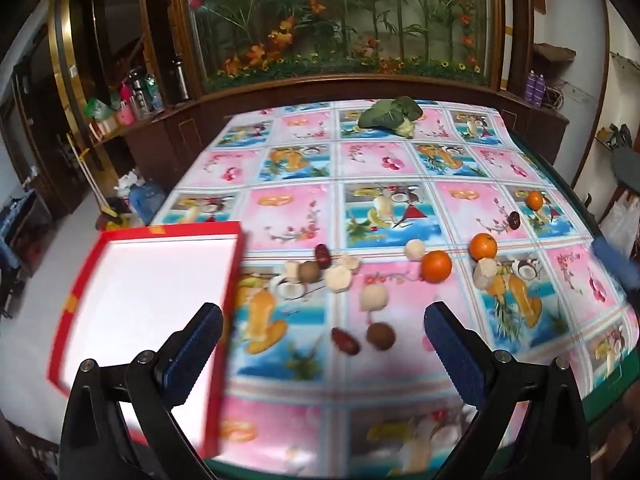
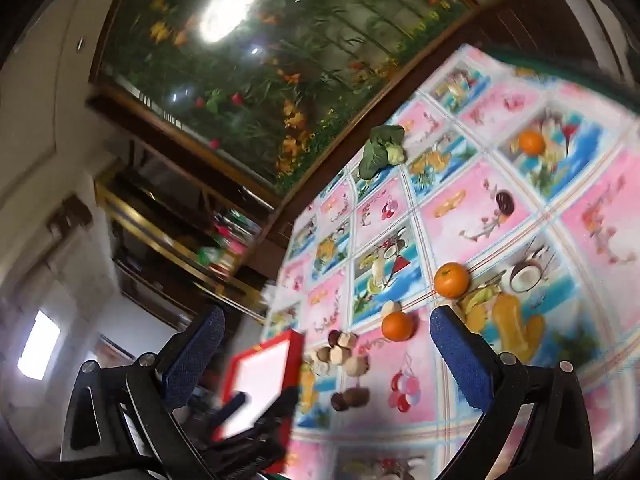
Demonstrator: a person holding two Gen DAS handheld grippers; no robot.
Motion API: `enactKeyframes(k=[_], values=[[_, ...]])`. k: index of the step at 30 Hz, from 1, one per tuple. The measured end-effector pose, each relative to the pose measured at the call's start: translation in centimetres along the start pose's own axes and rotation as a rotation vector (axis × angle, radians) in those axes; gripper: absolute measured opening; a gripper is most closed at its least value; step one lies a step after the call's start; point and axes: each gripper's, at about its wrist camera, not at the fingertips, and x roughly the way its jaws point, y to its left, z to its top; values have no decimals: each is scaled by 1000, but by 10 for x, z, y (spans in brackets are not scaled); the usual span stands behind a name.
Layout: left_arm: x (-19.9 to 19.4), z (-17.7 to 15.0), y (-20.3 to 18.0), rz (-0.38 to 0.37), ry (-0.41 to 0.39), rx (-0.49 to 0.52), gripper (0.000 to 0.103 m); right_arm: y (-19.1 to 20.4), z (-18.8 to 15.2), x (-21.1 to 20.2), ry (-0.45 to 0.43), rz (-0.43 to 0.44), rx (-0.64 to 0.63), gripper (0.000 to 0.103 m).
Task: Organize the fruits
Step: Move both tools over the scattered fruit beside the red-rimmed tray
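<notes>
A red box with a white inside (image 1: 148, 300) lies at the table's left edge, partly overhanging it. Three oranges (image 1: 436, 266) (image 1: 483, 246) (image 1: 534, 200), dark red dates (image 1: 345, 341), brown round fruits (image 1: 381, 335) and pale peeled pieces (image 1: 338, 278) are scattered mid-table. My left gripper (image 1: 324, 332) is open above the near table edge, its left finger (image 1: 196, 344) over the box's right wall. My right gripper (image 2: 326, 344) is open and tilted, off to the right; the box (image 2: 260, 384) and the left gripper (image 2: 256, 432) show between its fingers, and its blue finger (image 1: 614, 260) shows at the left wrist view's right edge.
The table carries a pink and blue fruit-print cloth (image 1: 384, 168). A green leafy vegetable (image 1: 390, 114) lies at the far edge. A wooden-framed glass case with plants (image 1: 340, 20) stands behind. Shelves with bottles (image 1: 132, 100) are at the left.
</notes>
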Motion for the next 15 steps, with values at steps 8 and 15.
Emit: enactKeyframes(k=[8,15], values=[[-45,-5,26,1,-14,-24,102,66,-17,-53,-32,-81,-245,103],[-72,-23,35,-4,-25,-38,102,91,-46,-59,2,-328,-436,103]])
